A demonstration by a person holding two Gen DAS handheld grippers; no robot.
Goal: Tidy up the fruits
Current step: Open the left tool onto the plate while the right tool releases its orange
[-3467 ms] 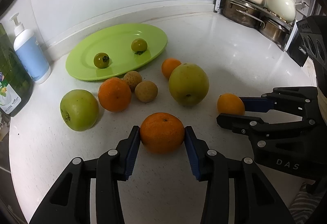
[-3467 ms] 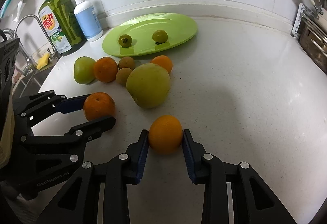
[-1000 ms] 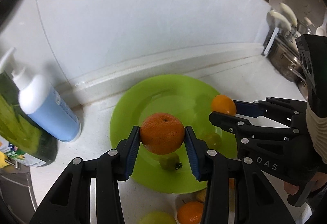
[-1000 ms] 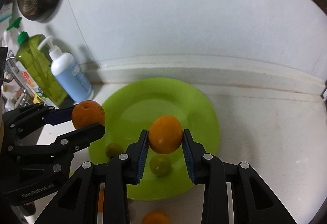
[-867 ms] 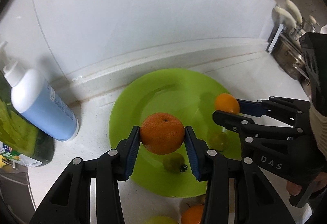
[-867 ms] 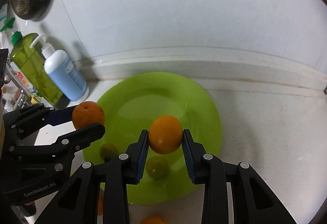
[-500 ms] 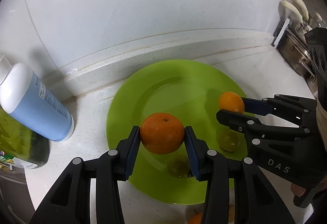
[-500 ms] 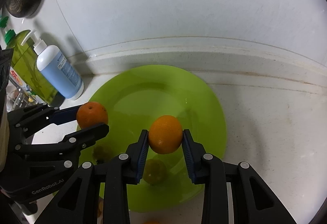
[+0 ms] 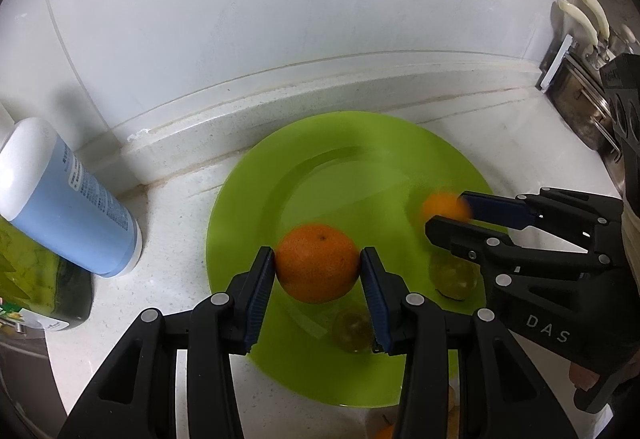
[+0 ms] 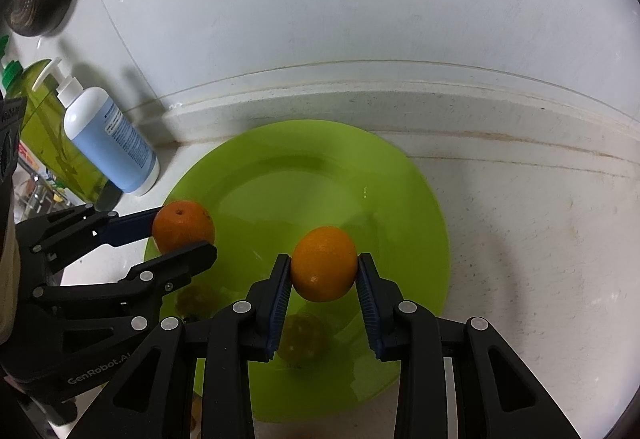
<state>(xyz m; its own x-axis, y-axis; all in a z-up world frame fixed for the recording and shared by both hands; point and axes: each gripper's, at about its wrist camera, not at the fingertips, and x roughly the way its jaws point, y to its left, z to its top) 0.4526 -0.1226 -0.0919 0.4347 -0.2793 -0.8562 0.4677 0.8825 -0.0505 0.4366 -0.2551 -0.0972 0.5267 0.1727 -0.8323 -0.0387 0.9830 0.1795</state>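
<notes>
My left gripper [image 9: 318, 269] is shut on a large orange [image 9: 318, 267] and holds it above the left half of the green plate [image 9: 256, 207]. My right gripper [image 10: 323, 271] is shut on a smaller orange [image 10: 323, 269] and holds it above the plate [image 10: 332, 179] near its middle. Each gripper shows in the other's view: the right gripper [image 9: 446, 213] with its orange, and the left gripper [image 10: 182, 229] with its orange. Two small green fruits [image 9: 452, 275] [image 9: 352, 331] lie on the plate, partly under the grippers.
A blue pump bottle [image 10: 108, 143] and a green dish-soap bottle [image 10: 44, 127] stand left of the plate by the white wall. A metal rack with pots [image 9: 580, 91] is at the far right. An orange fruit [image 9: 384, 433] peeks past the plate's near edge.
Both grippers have carried their oranges from the counter up over the plate and in the last second have come lower and closer to it.
</notes>
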